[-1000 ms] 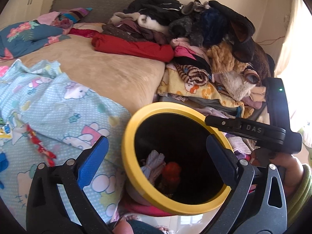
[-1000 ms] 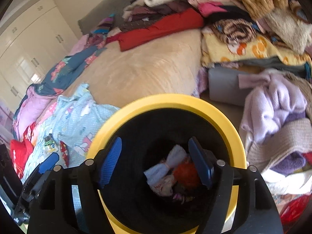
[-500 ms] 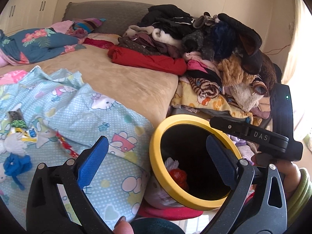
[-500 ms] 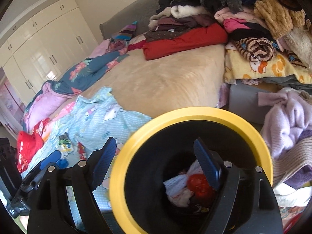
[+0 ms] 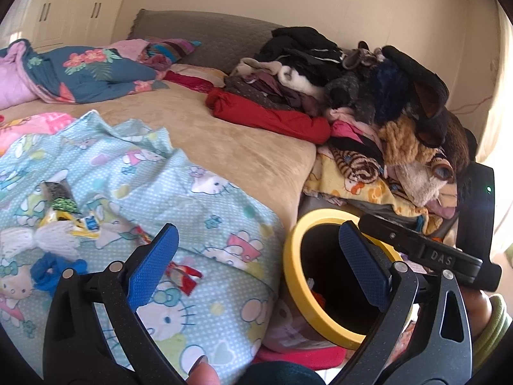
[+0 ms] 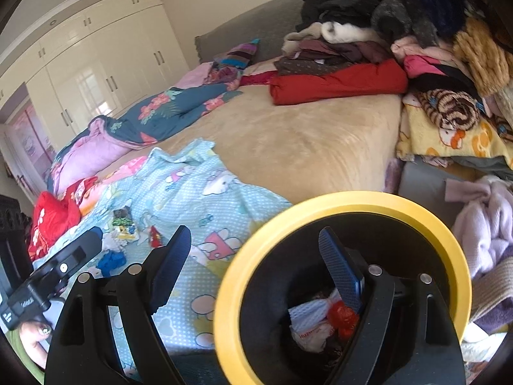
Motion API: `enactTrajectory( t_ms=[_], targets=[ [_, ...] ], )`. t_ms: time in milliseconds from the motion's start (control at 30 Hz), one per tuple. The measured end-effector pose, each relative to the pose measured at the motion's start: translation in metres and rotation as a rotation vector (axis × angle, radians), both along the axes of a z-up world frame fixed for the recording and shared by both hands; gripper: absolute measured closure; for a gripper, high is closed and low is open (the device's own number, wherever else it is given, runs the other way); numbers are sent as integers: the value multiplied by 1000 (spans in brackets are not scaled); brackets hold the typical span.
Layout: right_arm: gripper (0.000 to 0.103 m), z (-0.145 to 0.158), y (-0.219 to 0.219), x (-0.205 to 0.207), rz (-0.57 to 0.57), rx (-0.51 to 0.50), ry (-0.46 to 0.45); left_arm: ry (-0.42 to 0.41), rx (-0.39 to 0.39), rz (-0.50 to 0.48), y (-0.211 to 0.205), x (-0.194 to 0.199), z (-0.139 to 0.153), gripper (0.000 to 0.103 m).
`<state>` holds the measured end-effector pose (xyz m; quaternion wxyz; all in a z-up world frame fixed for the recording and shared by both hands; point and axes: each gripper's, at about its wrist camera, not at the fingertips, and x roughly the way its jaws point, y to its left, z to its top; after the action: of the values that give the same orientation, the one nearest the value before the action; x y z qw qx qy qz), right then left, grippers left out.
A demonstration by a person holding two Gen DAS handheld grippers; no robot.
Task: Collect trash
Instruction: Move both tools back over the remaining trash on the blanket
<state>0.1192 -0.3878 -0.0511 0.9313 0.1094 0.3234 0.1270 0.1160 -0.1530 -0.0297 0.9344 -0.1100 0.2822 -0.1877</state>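
Note:
A black bin with a yellow rim [image 5: 290, 276] [image 6: 352, 200] stands beside the bed and holds white and red crumpled trash [image 6: 323, 320]. Loose trash lies on the light-blue Hello Kitty blanket [image 5: 208, 211]: a white tissue wad [image 5: 48, 240], a yellow-green wrapper [image 5: 67, 215], a blue scrap [image 5: 48, 272] and a red wrapper [image 5: 182, 276]. It also shows in the right wrist view [image 6: 128, 227]. My left gripper [image 5: 256, 266] is open and empty, above the blanket's edge and the bin. My right gripper [image 6: 253, 263] is open and empty, over the bin's left rim.
A beige bed [image 5: 224, 138] carries a tall heap of clothes [image 5: 368, 96] at the right and a floral quilt [image 5: 89, 73] at the far left. White wardrobes [image 6: 96, 64] line the far wall. A lilac knit [image 6: 487, 218] lies right of the bin.
Both grippers have swung left and drawn back from the bin toward the blanket. The bin has shifted right in both views, and the loose trash has come into view.

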Motion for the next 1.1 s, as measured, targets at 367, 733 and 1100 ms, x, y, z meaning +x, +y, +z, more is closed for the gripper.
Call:
enactTrajectory(
  t_ms=[367,733,1100],
  targets=[
    [24,6,56,-3,130,-41,-67,-25,-17,79,36,2,11,11],
    [24,2,99,0,206,-75,-66,-35,-59,195,89,7,15,11],
    [24,-9,140,-1,289,-125,-55,-31,-92,283,133,10,13,11]
  ],
)
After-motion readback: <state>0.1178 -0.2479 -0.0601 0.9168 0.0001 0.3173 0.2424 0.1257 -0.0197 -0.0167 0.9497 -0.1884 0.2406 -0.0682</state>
